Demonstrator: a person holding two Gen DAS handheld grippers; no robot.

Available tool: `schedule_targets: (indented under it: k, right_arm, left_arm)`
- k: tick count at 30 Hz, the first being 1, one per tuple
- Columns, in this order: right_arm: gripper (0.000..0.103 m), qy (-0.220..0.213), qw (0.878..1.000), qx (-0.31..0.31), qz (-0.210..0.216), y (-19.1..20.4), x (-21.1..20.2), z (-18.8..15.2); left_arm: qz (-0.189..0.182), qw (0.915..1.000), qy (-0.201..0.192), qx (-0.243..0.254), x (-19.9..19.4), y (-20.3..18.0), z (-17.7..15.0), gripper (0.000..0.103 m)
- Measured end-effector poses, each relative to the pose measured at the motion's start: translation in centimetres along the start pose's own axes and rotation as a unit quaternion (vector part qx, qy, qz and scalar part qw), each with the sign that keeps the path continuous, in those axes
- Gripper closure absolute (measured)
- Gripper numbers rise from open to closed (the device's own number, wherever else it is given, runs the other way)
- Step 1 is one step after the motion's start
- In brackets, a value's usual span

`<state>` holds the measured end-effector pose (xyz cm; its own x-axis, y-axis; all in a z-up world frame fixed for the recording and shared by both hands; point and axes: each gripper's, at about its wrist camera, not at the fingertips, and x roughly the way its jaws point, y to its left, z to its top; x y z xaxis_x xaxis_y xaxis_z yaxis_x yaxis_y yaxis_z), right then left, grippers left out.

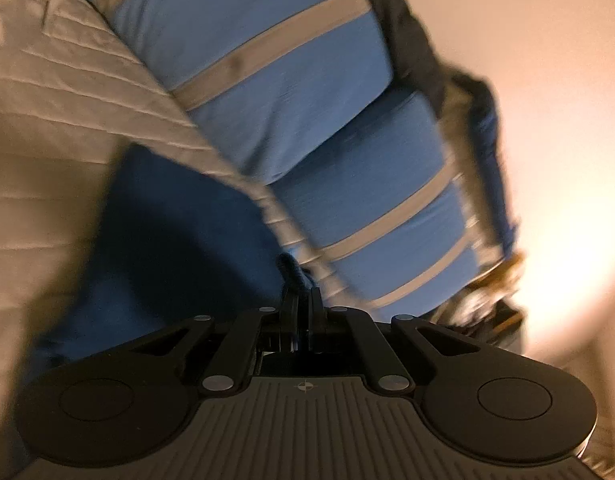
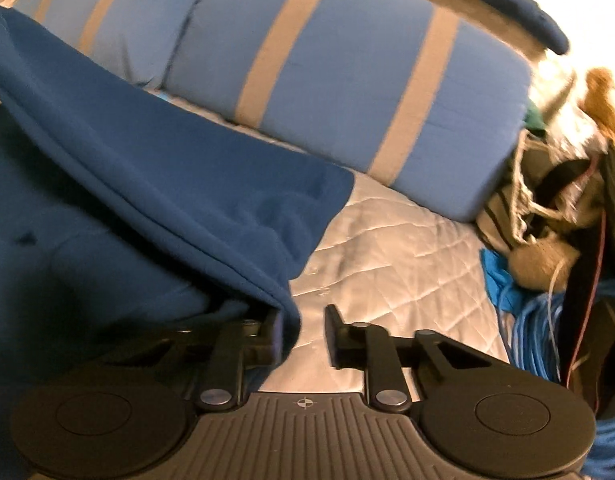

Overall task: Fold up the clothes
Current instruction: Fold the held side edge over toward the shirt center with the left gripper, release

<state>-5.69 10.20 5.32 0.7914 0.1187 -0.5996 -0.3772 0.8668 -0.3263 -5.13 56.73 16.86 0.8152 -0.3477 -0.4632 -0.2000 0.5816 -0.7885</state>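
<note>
We see the left gripper clenched on a bunched edge of the blue garment — draped over the quilted bed, its hem running diagonally toward our right gripper, which stands released.

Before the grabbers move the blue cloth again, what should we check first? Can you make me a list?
1. Left gripper holding the dark blue garment: ok, its jaws are closed on a bunched bit of cloth.
2. Right gripper holding the dark blue garment: not ok, jaws open, with the cloth edge draped over only its left finger.
3. Cloth lying flat: not ok, it hangs in folds.
4. Quilted bed cover free beside the garment: ok, bare patch ahead of the right gripper.
5. Striped pillows off the garment: cannot tell, the lifted cloth hides where they meet.
6. Picture sharp: not ok, the left view is blurred.
</note>
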Motion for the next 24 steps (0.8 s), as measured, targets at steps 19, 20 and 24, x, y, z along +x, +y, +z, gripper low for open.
schedule_targets:
  k: [19,20,24]
  right_arm:
    - [0.067,0.022,0.994,-0.101,0.021,1.8,-0.4,-0.2]
    - [0.062,0.024,0.994,-0.104,0.02,1.7,-0.6,-0.4]
    - [0.045,0.031,0.992,-0.119,0.004,1.3,-1.5,-1.4]
  left_arm:
    - [0.174,0.972,0.055,0.147,3.5,6.2,-3.4,0.094]
    - [0.177,0.9706,0.056,0.153,3.5,6.3,-3.5,0.093]
    - [0.175,0.9696,0.045,0.165,2.6,6.2,-3.6,0.086]
